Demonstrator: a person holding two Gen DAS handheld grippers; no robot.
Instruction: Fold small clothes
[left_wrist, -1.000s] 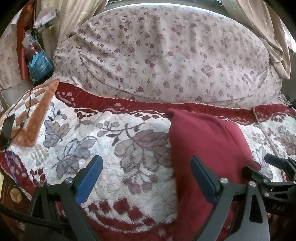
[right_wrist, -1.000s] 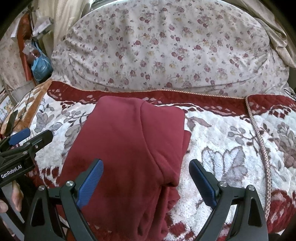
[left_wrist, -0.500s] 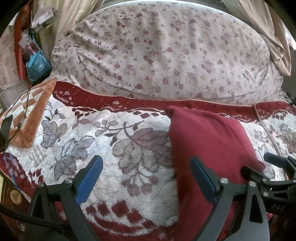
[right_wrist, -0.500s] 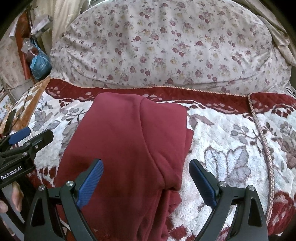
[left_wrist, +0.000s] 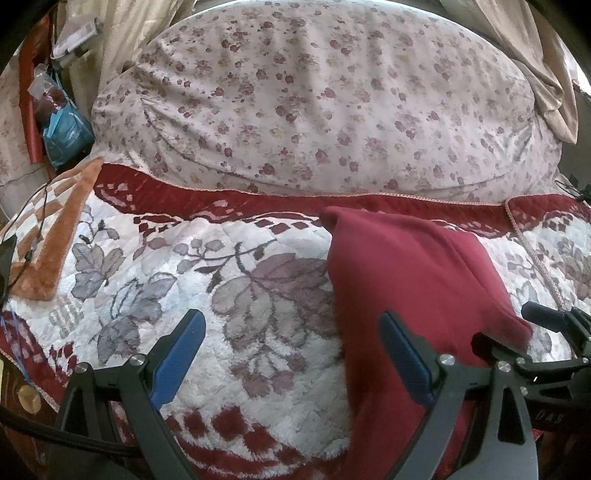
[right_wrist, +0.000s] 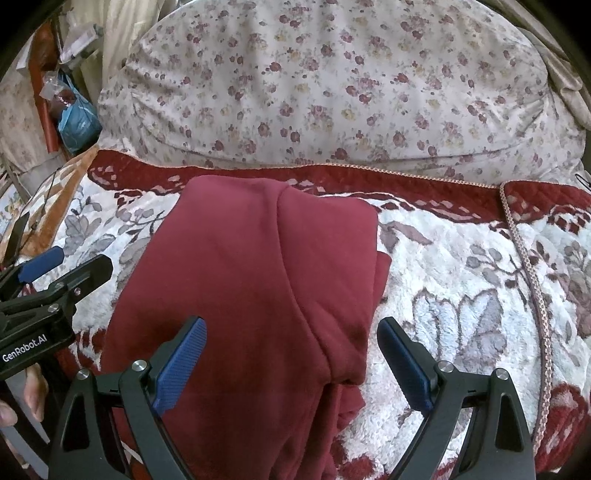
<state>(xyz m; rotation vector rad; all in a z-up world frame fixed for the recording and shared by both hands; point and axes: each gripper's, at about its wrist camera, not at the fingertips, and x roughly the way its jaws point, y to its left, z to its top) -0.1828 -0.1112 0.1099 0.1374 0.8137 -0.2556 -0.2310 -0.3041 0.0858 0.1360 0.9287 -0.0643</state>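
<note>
A dark red garment (right_wrist: 258, 280) lies folded lengthwise on the fleece blanket (right_wrist: 461, 295), running from the red border toward me. My right gripper (right_wrist: 291, 358) hovers open over its near part, one blue pad on each side of a raised fold. In the left wrist view the same garment (left_wrist: 413, 295) lies at the right. My left gripper (left_wrist: 291, 354) is open above the blanket (left_wrist: 184, 266), with its right fingertip over the garment's left edge. Nothing is held in either gripper. The left gripper also shows at the left of the right wrist view (right_wrist: 55, 273).
A large floral cushion (right_wrist: 332, 92) rises behind the blanket. An orange checked blanket (left_wrist: 48, 236) with a black cable lies at the left. A blue plastic bag (left_wrist: 66, 133) and clutter stand at the far left. A braided cord (right_wrist: 532, 280) runs along the blanket at the right.
Both grippers have edged slightly forward and stay open. The garment lies as before.
</note>
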